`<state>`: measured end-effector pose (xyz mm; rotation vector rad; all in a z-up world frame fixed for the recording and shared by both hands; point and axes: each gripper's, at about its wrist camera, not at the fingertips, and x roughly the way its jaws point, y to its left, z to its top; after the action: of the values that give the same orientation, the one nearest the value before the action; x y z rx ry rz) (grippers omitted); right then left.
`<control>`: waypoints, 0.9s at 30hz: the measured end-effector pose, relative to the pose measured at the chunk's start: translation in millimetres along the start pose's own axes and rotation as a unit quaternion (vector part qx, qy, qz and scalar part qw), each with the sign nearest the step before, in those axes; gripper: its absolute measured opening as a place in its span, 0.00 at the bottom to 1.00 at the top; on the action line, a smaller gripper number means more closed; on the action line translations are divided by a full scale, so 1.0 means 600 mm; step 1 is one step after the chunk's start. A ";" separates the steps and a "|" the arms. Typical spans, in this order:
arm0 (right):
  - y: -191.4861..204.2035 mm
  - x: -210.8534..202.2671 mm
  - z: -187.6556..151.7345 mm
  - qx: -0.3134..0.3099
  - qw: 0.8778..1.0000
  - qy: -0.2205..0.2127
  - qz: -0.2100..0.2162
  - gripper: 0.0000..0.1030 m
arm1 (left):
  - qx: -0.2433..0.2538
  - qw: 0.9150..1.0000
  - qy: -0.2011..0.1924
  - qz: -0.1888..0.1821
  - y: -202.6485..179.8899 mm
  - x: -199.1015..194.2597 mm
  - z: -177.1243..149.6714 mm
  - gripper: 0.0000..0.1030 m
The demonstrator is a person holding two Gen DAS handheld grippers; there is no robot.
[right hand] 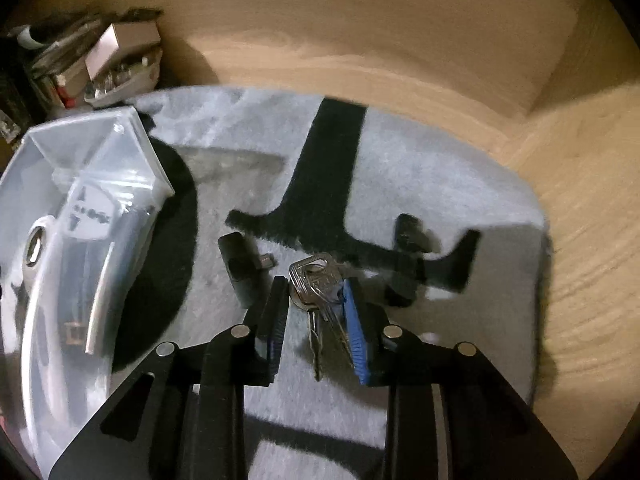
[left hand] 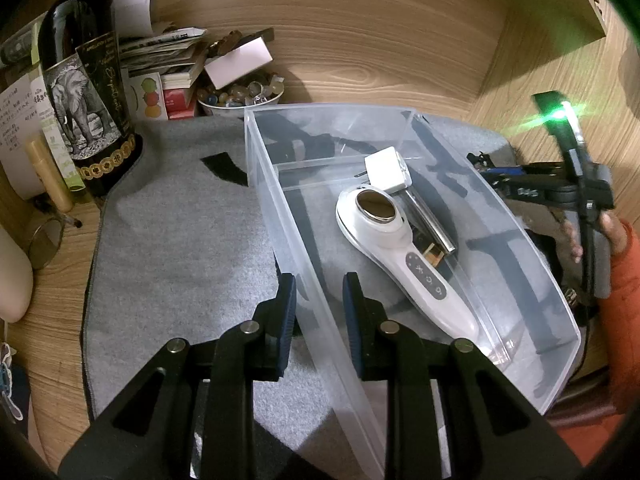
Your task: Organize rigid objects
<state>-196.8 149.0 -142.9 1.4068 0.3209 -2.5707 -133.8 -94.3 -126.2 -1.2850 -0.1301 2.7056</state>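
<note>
A clear plastic bin (left hand: pixel 280 216) stands on a grey felt mat (left hand: pixel 180 248). In it lie a white handheld device (left hand: pixel 404 256), a white charger cube (left hand: pixel 388 170) and a metal cylinder (left hand: pixel 434 224). My left gripper (left hand: pixel 319 294) is open and straddles the bin's near left wall. In the right wrist view the bin (right hand: pixel 100 184) is at left. My right gripper (right hand: pixel 316 304) is open around a bunch of keys (right hand: pixel 316 284) lying on the mat (right hand: pixel 420 184). A small black USB stick (right hand: pixel 240 268) lies left of it and a black clip-like object (right hand: pixel 408 264) to the right.
A dark wine bottle (left hand: pixel 84 92), papers and boxes (left hand: pixel 168 56) and a bowl of stones (left hand: pixel 240 96) crowd the back left of the wooden desk (left hand: pixel 380 40). The other hand and its gripper (left hand: pixel 580 184) show at right of the left wrist view.
</note>
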 end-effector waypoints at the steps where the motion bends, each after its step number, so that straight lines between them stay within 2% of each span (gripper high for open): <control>1: -0.003 -0.011 -0.001 0.003 1.000 -0.007 0.005 0.25 | 0.000 1.000 -0.001 0.000 0.001 0.000 0.000 0.23; 5: 0.011 -0.073 0.003 0.005 0.999 -0.049 0.011 0.21 | -0.004 1.000 0.000 -0.002 0.003 -0.001 0.000 0.23; 8: 0.012 -0.099 0.015 -0.002 0.997 -0.075 0.023 0.08 | -0.005 1.000 -0.001 -0.001 0.003 0.000 0.000 0.23; 11: 0.019 -0.117 0.014 -0.017 0.995 -0.097 0.023 0.08 | -0.003 1.000 -0.002 0.003 0.001 0.000 -0.001 0.23; 14: 0.022 -0.109 0.025 -0.020 0.995 -0.093 0.024 0.08 | -0.002 1.000 -0.001 0.004 0.001 0.000 0.000 0.23; 16: 0.020 -0.085 0.026 -0.014 0.997 -0.063 0.029 0.14 | -0.001 1.000 -0.001 0.004 0.001 0.000 0.001 0.23; 18: 0.016 -0.061 0.019 -0.003 0.999 -0.045 0.026 0.33 | 0.000 1.000 -0.001 0.004 0.001 -0.001 0.001 0.23; 19: 0.016 -0.056 0.012 -0.001 0.999 -0.036 0.024 0.38 | 0.000 1.000 -0.001 0.004 0.001 0.000 0.001 0.23; 21: 0.019 -0.033 0.000 -0.001 1.000 -0.013 0.024 0.62 | 0.000 1.000 -0.001 0.004 0.001 -0.001 0.001 0.23; 27: 0.030 0.028 -0.021 -0.014 0.999 0.046 0.026 0.63 | -0.001 1.000 -0.001 0.002 0.002 -0.001 0.001 0.23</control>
<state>-190.5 134.3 -165.5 1.5047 0.3297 -2.4564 -134.1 -95.3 -125.5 -1.2852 -0.1305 2.7103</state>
